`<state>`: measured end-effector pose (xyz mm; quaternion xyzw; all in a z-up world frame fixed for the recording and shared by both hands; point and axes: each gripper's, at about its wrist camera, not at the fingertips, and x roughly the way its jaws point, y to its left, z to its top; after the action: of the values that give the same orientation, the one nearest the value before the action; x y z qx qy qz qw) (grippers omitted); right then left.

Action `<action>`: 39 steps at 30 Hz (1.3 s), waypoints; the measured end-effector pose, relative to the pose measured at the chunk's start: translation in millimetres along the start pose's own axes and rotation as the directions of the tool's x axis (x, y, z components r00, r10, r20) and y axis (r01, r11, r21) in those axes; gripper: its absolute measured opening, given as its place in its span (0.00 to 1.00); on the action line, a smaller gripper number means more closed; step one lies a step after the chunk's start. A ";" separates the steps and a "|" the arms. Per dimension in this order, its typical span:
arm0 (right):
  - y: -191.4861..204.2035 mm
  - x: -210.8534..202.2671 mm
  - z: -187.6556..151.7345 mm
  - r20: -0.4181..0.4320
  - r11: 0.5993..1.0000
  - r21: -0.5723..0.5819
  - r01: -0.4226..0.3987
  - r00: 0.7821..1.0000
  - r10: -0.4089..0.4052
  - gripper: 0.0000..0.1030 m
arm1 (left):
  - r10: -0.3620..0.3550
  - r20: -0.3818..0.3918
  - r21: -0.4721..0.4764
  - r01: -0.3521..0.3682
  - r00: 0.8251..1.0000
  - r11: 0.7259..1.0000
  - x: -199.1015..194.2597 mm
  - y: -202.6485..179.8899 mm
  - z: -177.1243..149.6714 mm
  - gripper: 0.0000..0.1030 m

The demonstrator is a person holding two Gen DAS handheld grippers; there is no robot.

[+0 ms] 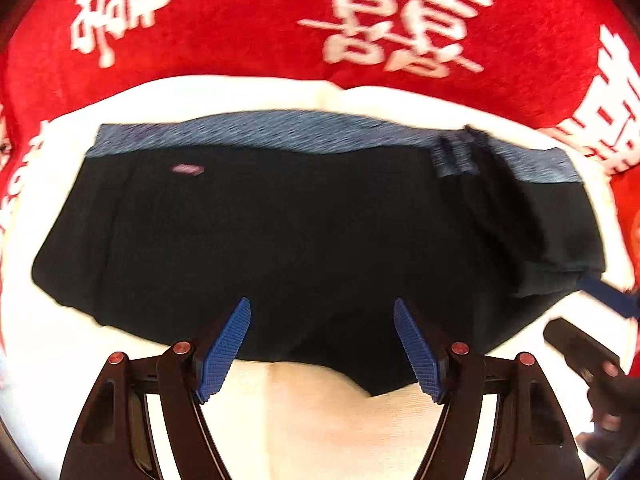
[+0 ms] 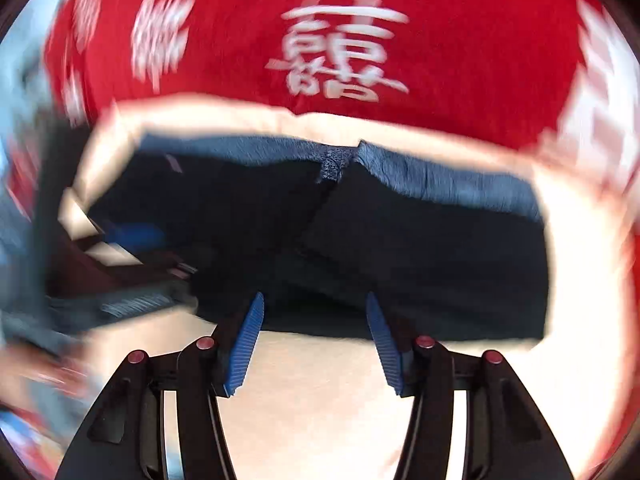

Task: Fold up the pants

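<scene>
While one pair of pants [image 1: 304, 232] lay folded on one white cloth [image 1: 312, 420], two grippers stood wide and empty.
Left gripper [image 1: 322, 344] and right gripper [image 2: 315, 340] sat at its near hem; one red blanket [image 1: 248, 20] lay beyond.

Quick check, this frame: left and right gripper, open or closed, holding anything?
Left gripper: open, holding nothing, above the near edge of the pants.
Right gripper: open, holding nothing.
</scene>
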<state>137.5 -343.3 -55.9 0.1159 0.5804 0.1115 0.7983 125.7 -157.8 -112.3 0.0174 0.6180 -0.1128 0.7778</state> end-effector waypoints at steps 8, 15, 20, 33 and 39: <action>-134.5 16.6 -18.5 0.168 0.674 0.639 -0.371 0.922 0.348 0.44 | -0.339 -0.030 0.078 0.340 0.940 0.937 2.3 -67.3 54.7 0.72; -158.3 37.1 -38.9 0.204 0.525 0.749 -0.405 0.894 0.399 0.44 | -0.364 -0.170 0.071 0.380 0.916 0.922 38.0 -100.5 76.2 0.61; -169.4 53.1 -48.7 0.251 0.437 0.783 -0.442 0.868 0.429 0.39 | -0.343 -0.204 0.127 0.372 0.917 0.920 51.1 -111.9 63.7 0.55; -143.7 69.3 -33.5 0.069 0.613 0.698 -0.370 0.887 0.457 0.04 | -0.203 -0.148 0.145 0.224 0.968 0.964 37.4 -91.1 33.1 0.34; -141.8 65.9 -40.2 0.029 0.655 0.655 -0.378 0.878 0.477 0.09 | -0.144 -0.098 0.092 0.153 0.985 0.984 32.4 -81.0 21.4 0.64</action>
<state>125.2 -455.0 -171.9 0.5069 0.5953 0.0991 0.6155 137.0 -245.2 -129.4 0.0149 0.6459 -0.2003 0.7366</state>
